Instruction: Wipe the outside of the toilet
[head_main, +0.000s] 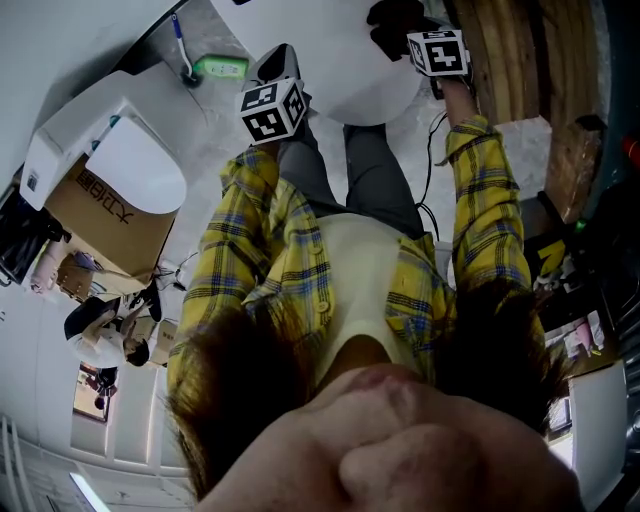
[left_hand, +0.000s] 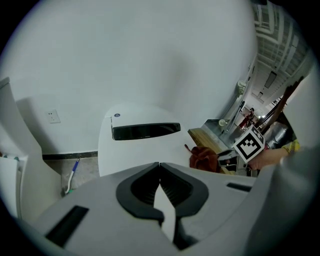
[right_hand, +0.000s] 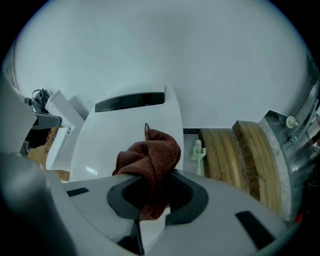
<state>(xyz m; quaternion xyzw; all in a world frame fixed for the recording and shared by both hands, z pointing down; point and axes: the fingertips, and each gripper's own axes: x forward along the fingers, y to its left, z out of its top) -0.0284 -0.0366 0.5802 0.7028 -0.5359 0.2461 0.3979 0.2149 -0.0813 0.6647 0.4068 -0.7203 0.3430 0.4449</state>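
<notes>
The white toilet (right_hand: 125, 135) lies ahead with its lid down and a dark slot (left_hand: 145, 131) across its back. My right gripper (right_hand: 152, 175) is shut on a bunched brown cloth (right_hand: 150, 152), which hangs over the lid's right side. From the left gripper view the same cloth (left_hand: 202, 157) shows beside the right gripper's marker cube (left_hand: 249, 143). My left gripper (left_hand: 159, 165) is shut with nothing between its jaws, held above the toilet's near edge. In the head view both marker cubes (head_main: 272, 108) (head_main: 438, 50) hover at the toilet (head_main: 330, 60).
Stacked wooden planks (right_hand: 250, 155) lie right of the toilet, with a pale green object (right_hand: 198, 150) on the floor between. Left of it are a blue-handled brush (left_hand: 71, 177), a wall socket (left_hand: 52, 116), and a second toilet on a cardboard box (head_main: 120, 165). Another person (head_main: 100, 330) is farther off.
</notes>
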